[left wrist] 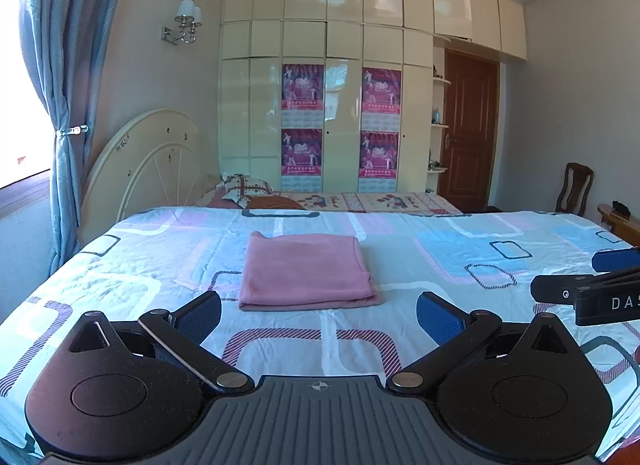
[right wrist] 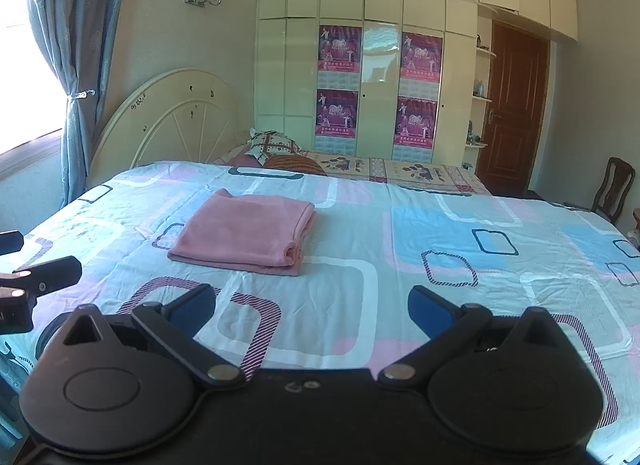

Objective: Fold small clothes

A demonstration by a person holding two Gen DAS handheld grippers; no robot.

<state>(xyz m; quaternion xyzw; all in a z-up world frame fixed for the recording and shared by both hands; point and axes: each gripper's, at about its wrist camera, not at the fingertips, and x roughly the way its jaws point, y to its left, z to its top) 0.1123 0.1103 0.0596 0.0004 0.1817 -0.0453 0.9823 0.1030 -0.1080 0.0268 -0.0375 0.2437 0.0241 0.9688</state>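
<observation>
Left gripper [left wrist: 319, 315]: nearest in its own view, blue-padded fingers [left wrist: 200, 315] spread wide, nothing between them, held above the bedsheet [left wrist: 400, 265]. Its black side also shows at the left edge of the right wrist view.
Right gripper [right wrist: 312, 307]: same state — fingers splayed apart, empty, hanging over the sheet. Its black arm with white letters and one blue pad pokes in at the right edge of the left wrist view.
Grippers vs each other: side by side, apart, both facing the wardrobe wall.
Bedsheet: pale blue with pink, white and dark rounded-rectangle outlines, lightly wrinkled, covers the whole near bed.
Pink cloth [left wrist: 306, 271]: folded into a flat rectangle, lying on the sheet just beyond the left gripper's fingertips, not touched by either gripper. From the right wrist view it sits ahead and to the left, layered fold edges facing the right.
Far side of bed: floral cover [left wrist: 380, 201] and a patterned pillow [left wrist: 244, 187] — beside a cream round headboard [left wrist: 148, 161].
Left wall: blue curtain [left wrist: 68, 77] tied back at a bright window, twin wall lamp [left wrist: 186, 21] above the headboard.
Back wall: cream glossy wardrobe [left wrist: 340, 45] with four magenta posters [left wrist: 302, 87] on the doors.
Right back: brown door [left wrist: 468, 129], wooden chair [left wrist: 574, 187] near the wall.
</observation>
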